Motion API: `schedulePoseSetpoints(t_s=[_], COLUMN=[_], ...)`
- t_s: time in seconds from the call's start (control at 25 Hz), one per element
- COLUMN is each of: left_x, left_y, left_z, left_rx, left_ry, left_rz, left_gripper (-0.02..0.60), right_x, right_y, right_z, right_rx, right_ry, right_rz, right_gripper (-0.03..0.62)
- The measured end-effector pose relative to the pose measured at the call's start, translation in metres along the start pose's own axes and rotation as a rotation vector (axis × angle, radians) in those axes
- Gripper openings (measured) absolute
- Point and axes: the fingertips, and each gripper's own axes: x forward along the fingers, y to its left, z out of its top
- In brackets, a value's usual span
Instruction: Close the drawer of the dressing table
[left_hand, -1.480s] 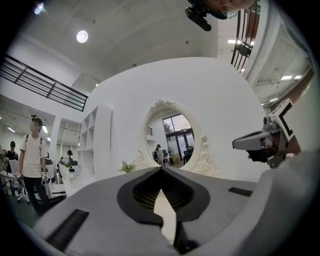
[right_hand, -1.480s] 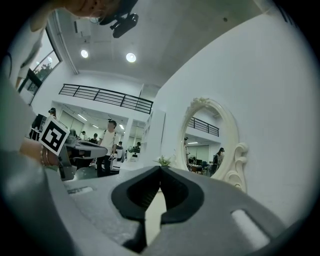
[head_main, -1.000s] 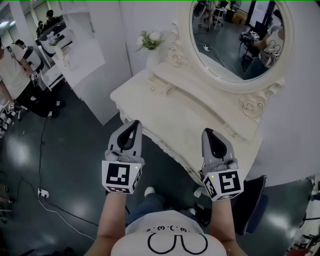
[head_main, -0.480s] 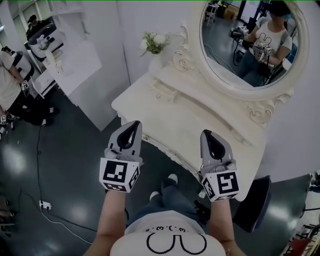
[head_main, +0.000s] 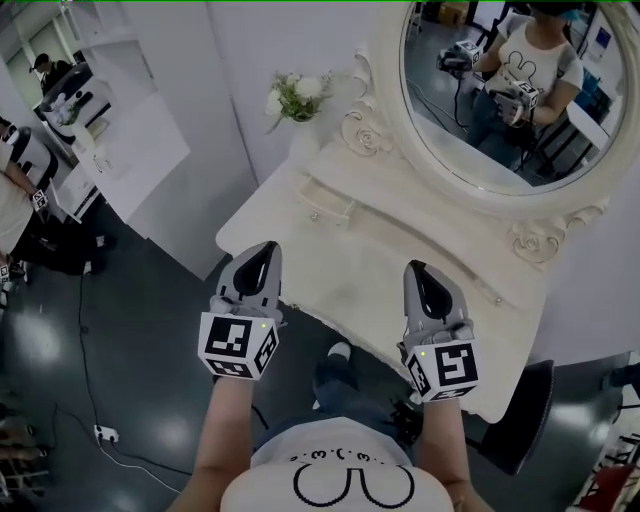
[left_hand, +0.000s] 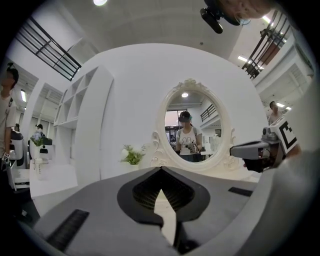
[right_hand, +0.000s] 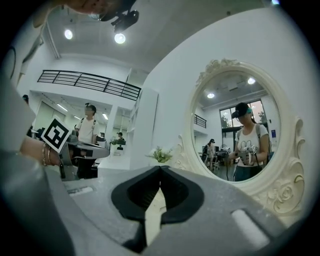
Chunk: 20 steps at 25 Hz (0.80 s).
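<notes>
The cream dressing table (head_main: 370, 270) with its oval mirror (head_main: 500, 90) stands in front of me. A small drawer (head_main: 325, 203) with a knob juts forward from the raised back ledge at the left. My left gripper (head_main: 262, 250) is over the table's near left edge and is shut with nothing in it; in the left gripper view its tips (left_hand: 161, 170) meet. My right gripper (head_main: 415, 270) hovers over the table top further right, also shut and empty, tips (right_hand: 160, 169) together. Both point level toward the mirror. The table's front face is hidden under its top.
A vase of white flowers (head_main: 292, 98) stands at the table's back left corner. A dark stool (head_main: 522, 420) sits at the right by the table. White shelving (head_main: 130, 130) and people are off to the left. A cable and power strip (head_main: 105, 434) lie on the dark floor.
Both grippers have advanced toward the table, still shut, from short of its near edge to over it. The table and mirror sit closer and larger in the head view.
</notes>
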Motion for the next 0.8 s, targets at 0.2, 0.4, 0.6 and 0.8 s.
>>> schedulePoseSetpoints(t_s=[0.2, 0.4, 0.6, 0.8], left_x=[0.067, 0.122, 0.163, 0.186], left_y=[0.02, 0.036, 0.039, 0.04], left_z=[0.005, -0.004, -0.018, -0.039], left_rx=[-0.003, -0.036, -0.052, -0.077], left_ry=[0.006, 0.076, 0.122, 0.167], left_rz=[-0.029, -0.017, -0.059, -0.088], left_gripper=[-0.002, -0.002, -0.002, 0.0], right_x=[0.049, 0.084, 0.106, 0.112], right_y=[-0.034, -0.066, -0.089, -0.098], right_z=[-0.003, -0.012, -0.029, -0.043], right_rx=[0.005, 0.028, 0.057, 0.059], right_ry=[0.001, 0.028, 0.058, 0.093], right_rz=[-0.034, -0.057, -0.076, -0.09], right_gripper=[0.0, 0.0, 0.0, 0.0])
